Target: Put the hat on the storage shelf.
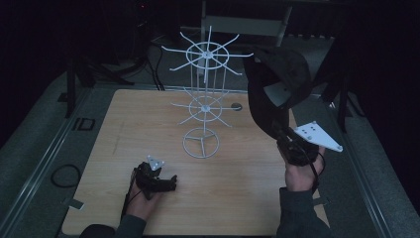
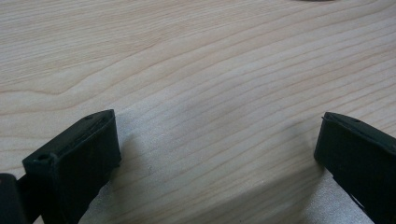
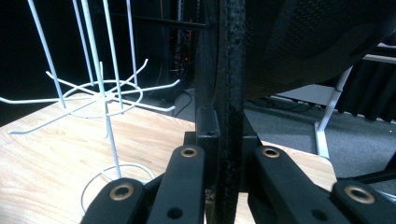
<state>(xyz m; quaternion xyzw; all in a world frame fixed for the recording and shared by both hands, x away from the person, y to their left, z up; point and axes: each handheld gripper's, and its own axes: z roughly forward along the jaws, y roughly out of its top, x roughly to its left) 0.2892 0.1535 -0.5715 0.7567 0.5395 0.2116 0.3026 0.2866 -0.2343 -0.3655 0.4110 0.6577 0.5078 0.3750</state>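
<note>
Cap: a black cap [image 1: 277, 74] hangs in the air at the right, brim edge pinched, crown level with the top ring of the rack; in the right gripper view its brim [image 3: 229, 93] runs straight up between the jaws.
Right gripper: the right gripper [image 1: 287, 136] is clamped on the cap's brim, jaws pressed tight against the fabric edge, held up above the table's right side.
Target, as I read it: the white wire rack [image 1: 203, 99] stands mid-table, two tiers of radiating prongs on a ring base; the nearest upper prong [image 1: 242, 54] points right at the cap, tip just beside the crown.
How to do it well: I'd keep the grip firm and bring the cap's opening, not the brim, over the prong tip, then lower so the crown settles on the wire before letting go.
Watch out: the rack looks light and thin; a sideways shove from the cap could tip or spin it, so the approach should run along the prong, not across it.
Left gripper: the left gripper [image 1: 157, 182] rests low on the wooden table [image 1: 237, 198], well apart from the rack; its jaws stand wide apart with bare wood between them.
Spare hand: it's free to steady the rack's base ring [image 1: 200, 144] if the rack wobbles.
</note>
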